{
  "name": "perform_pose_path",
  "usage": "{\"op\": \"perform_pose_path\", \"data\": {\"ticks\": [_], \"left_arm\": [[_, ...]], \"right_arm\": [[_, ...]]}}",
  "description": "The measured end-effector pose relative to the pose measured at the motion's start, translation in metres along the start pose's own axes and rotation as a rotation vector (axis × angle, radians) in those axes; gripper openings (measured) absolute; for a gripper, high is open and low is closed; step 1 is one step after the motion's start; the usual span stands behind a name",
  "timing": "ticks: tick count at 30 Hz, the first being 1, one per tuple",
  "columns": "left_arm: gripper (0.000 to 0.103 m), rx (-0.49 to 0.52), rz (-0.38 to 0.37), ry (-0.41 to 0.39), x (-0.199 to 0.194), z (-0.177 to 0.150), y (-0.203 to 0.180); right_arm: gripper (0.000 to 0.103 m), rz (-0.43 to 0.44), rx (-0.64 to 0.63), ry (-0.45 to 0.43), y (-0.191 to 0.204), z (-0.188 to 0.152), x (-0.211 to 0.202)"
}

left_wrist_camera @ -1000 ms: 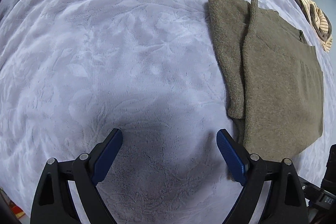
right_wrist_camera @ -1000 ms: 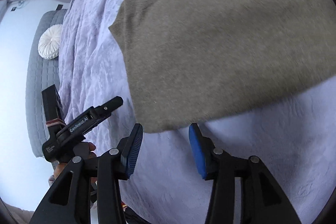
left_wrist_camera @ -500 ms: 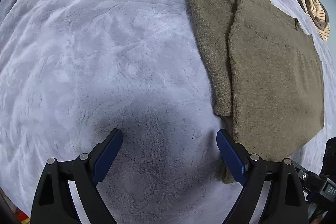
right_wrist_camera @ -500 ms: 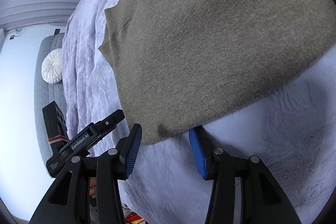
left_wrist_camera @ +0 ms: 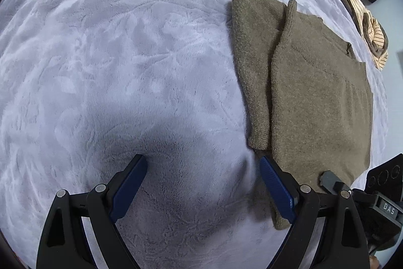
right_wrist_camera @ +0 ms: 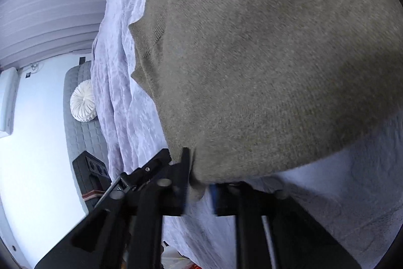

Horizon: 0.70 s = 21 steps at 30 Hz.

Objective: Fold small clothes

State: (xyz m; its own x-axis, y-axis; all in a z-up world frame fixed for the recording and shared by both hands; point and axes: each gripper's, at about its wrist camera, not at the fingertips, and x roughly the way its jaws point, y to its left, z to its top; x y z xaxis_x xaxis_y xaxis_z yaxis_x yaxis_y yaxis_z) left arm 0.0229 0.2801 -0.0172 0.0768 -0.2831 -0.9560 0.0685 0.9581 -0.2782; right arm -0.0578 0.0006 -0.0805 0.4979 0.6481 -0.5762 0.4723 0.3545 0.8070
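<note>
Gripping the near hem of the sweater [right_wrist_camera: 264, 54], the right gripper [right_wrist_camera: 199, 189] has just closed, a fold of knit pinched between its pads; judged, this secures a corner for the next fold. The sweater lies flat on the blanket [left_wrist_camera: 113, 62], one sleeve [left_wrist_camera: 252, 67] already laid inward. The left gripper [left_wrist_camera: 204, 188] hovers wide and empty over bare blanket, just beside the sweater's edge, presumably waiting to take the other corner. A heap of clothes [left_wrist_camera: 362, 11] lies at the far edge, clear of the work. Nothing obstructs.
</note>
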Motion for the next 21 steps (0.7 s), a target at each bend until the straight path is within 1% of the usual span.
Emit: {"op": "perform_pose_path", "data": {"ticks": [2, 3, 4, 5, 8, 9, 10, 12, 13, 14, 16, 18, 21], "left_arm": [[0.091, 0.004, -0.008, -0.013, -0.007, 0.003, 0.003], [0.091, 0.007, -0.007, -0.016, -0.008, 0.003, 0.003], [0.091, 0.011, -0.004, -0.016, -0.008, 0.003, 0.004], [0.091, 0.012, 0.002, -0.013, -0.006, 0.004, 0.004], [0.091, 0.004, 0.015, -0.003, 0.001, 0.009, 0.0], [0.091, 0.006, 0.015, -0.008, 0.001, 0.009, -0.002], [0.091, 0.013, 0.016, -0.021, -0.001, 0.01, -0.002], [0.091, 0.024, 0.034, -0.036, -0.001, 0.012, -0.003], [0.091, 0.025, 0.04, -0.039, -0.001, 0.012, -0.002], [0.091, 0.019, 0.041, -0.042, -0.001, 0.013, 0.0], [0.091, 0.001, 0.04, -0.048, 0.0, 0.016, 0.003], [0.091, -0.009, 0.039, -0.053, 0.0, 0.018, 0.005], [0.091, -0.004, 0.059, -0.058, 0.001, 0.018, 0.005]], "right_arm": [[0.008, -0.008, -0.074, 0.011, 0.014, -0.002, -0.004], [0.008, -0.038, -0.116, 0.028, 0.019, -0.005, -0.003], [0.008, -0.074, -0.148, 0.046, 0.02, -0.008, -0.001], [0.008, -0.131, -0.176, 0.068, 0.018, -0.012, 0.004], [0.008, -0.282, -0.206, 0.147, 0.002, -0.02, 0.025], [0.008, -0.278, -0.191, 0.169, 0.001, -0.022, 0.028], [0.008, -0.252, -0.192, 0.195, 0.005, -0.024, 0.028], [0.01, -0.187, -0.267, 0.266, 0.026, -0.032, 0.024], [0.012, -0.149, -0.32, 0.276, 0.041, -0.035, 0.019], [0.012, -0.128, -0.377, 0.273, 0.057, -0.035, 0.015], [0.012, -0.144, -0.468, 0.217, 0.085, -0.021, 0.01], [0.012, -0.169, -0.496, 0.146, 0.105, 0.009, 0.019], [0.012, -0.255, -0.497, 0.071, 0.117, 0.053, 0.049]]}}
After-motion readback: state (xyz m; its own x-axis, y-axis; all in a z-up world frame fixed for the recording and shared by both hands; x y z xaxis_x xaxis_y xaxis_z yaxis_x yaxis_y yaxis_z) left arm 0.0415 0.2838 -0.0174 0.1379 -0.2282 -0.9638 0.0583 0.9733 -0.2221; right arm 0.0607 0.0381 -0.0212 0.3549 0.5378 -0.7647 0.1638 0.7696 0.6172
